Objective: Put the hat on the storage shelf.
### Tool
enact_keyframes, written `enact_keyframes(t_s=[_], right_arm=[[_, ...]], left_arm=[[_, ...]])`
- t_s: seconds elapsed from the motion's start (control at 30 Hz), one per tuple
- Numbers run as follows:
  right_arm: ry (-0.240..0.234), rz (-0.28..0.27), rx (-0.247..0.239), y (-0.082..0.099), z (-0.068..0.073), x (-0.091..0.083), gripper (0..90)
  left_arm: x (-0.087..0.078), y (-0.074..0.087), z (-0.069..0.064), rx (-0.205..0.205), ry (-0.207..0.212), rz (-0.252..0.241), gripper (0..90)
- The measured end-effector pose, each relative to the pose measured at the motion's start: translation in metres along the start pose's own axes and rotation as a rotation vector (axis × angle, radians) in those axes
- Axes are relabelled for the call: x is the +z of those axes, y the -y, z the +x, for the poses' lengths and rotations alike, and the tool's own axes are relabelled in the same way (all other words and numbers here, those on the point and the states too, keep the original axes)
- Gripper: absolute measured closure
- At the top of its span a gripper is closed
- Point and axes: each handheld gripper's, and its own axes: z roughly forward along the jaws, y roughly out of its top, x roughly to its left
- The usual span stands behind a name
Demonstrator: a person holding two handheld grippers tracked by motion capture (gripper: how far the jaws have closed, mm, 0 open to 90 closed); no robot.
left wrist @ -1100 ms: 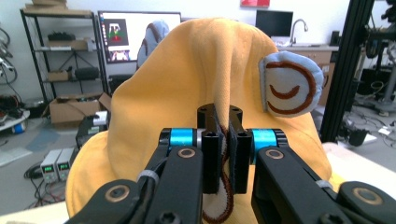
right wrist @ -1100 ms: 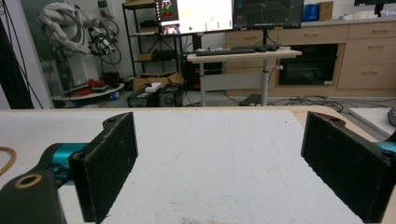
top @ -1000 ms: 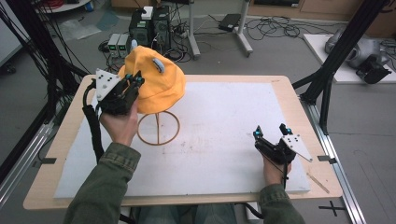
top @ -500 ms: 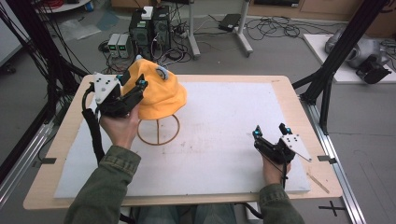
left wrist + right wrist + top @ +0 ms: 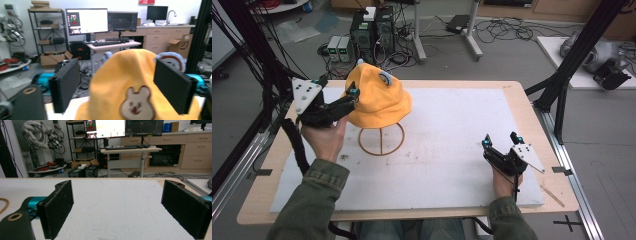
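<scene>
The yellow hat sits on a wire stand near the far left corner of the tabletop, its brim hanging free around the stand's top. The left tongs are raised at the hat's left side with jaws spread; in the left gripper view the crown, with its bunny patch, lies between the two black jaws without being pinched. The step in hand looks like the approach to a grasp on the hat. The next move likely calls for pushing the left tongs a little further on so the jaws straddle a fold of fabric, then closing on it before any lift, lest the stand tip. The right tongs rest spread near the tabletop's near right corner, well apart from the hat, holding nothing.
</scene>
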Motion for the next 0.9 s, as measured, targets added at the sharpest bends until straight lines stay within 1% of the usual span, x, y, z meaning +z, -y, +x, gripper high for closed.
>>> enact_keyframes(t_s=[0.07, 0.1, 0.13, 0.17, 0.2, 0.23, 0.27, 0.33, 0.37, 0.4, 0.43, 0.47, 0.53, 0.57, 0.6, 0.63, 0.67, 0.7, 0.73, 0.77, 0.8, 0.83, 0.87, 0.9], right_arm=[[0.0, 0.0, 0.0, 0.0, 0.0, 0.0, 10.5], [0.001, 0.0, -0.002, 0.0, 0.001, 0.0, 10.5], [0.001, -0.001, -0.001, 0.0, 0.001, 0.0, 10.5], [0.002, -0.003, -0.003, 0.0, 0.001, 0.0, 10.5], [0.002, -0.003, -0.003, 0.0, 0.001, 0.0, 10.5], [0.006, -0.006, -0.009, -0.001, 0.002, 0.0, 10.5], [0.006, -0.006, -0.009, -0.001, 0.002, 0.0, 10.5], [0.01, -0.006, -0.004, -0.001, 0.002, -0.001, 10.4], [0.012, -0.009, -0.001, -0.001, 0.003, -0.001, 10.5], [0.013, -0.011, -0.006, -0.001, 0.003, -0.001, 10.5], [0.014, -0.01, -0.008, -0.001, 0.003, -0.001, 10.4], [0.013, -0.01, -0.012, -0.001, 0.003, -0.001, 10.4], [0.014, -0.012, -0.015, -0.001, 0.003, -0.001, 10.5], [0.012, -0.007, -0.007, -0.001, 0.005, -0.002, 10.4], [0.012, -0.007, -0.007, -0.001, 0.005, -0.002, 10.4], [0.013, -0.009, -0.015, -0.001, 0.005, -0.002, 10.5], [0.013, -0.009, -0.015, -0.001, 0.005, -0.002, 10.5], [0.01, -0.008, -0.02, 0.0, 0.005, -0.002, 10.4], [0.01, -0.008, -0.02, 0.0, 0.006, -0.002, 10.4], [0.011, -0.005, -0.018, 0.0, 0.006, -0.002, 10.4], [0.01, -0.006, -0.018, 0.0, 0.006, -0.002, 10.4], [0.011, -0.004, -0.018, 0.0, 0.006, -0.002, 10.4], [0.011, -0.004, -0.019, 0.001, 0.006, -0.002, 10.4], [0.013, 0.0, -0.018, 0.001, 0.006, -0.002, 10.4]], left_arm=[[-0.008, -0.002, 0.008, 0.009, -0.017, -0.01, 19.0], [-0.013, -0.003, 0.013, 0.014, -0.03, -0.014, 17.0], [-0.018, -0.004, 0.018, 0.018, -0.047, -0.018, 16.7], [-0.027, -0.005, 0.028, 0.022, -0.079, -0.03, 16.3], [-0.027, -0.005, 0.028, 0.022, -0.079, -0.03, 16.0], [-0.037, -0.004, 0.037, 0.025, -0.112, -0.047, 15.4], [-0.037, -0.004, 0.037, 0.025, -0.112, -0.047, 14.9], [-0.047, 0.001, 0.047, 0.031, -0.153, -0.06, 13.9], [-0.053, 0.007, 0.052, 0.025, -0.178, -0.066, 12.8], [-0.057, 0.01, 0.055, 0.021, -0.189, -0.067, 12.7], [-0.065, 0.023, 0.063, 0.002, -0.215, -0.067, 12.8], [-0.065, 0.023, 0.063, 0.002, -0.215, -0.067, 12.7], [-0.072, 0.038, 0.069, -0.022, -0.239, -0.067, 12.8], [-0.079, 0.055, 0.073, -0.039, -0.247, -0.076, 13.1], [-0.079, 0.055, 0.073, -0.039, -0.247, -0.076, 13.4], [-0.085, 0.072, 0.073, -0.047, -0.257, -0.086, 13.4], [-0.085, 0.072, 0.073, -0.047, -0.257, -0.086, 13.5], [-0.087, 0.08, 0.073, -0.037, -0.264, -0.079, 13.5], [-0.09, 0.095, 0.072, -0.015, -0.267, -0.06, 13.9], [-0.091, 0.102, 0.071, -0.011, -0.272, -0.051, 14.0], [-0.091, 0.102, 0.071, -0.011, -0.272, -0.051, 14.0], [-0.091, 0.114, 0.072, -0.008, -0.271, -0.03, 14.0], [-0.091, 0.114, 0.072, -0.008, -0.271, -0.03, 14.0], [-0.092, 0.123, 0.072, -0.012, -0.272, -0.013, 14.0]])
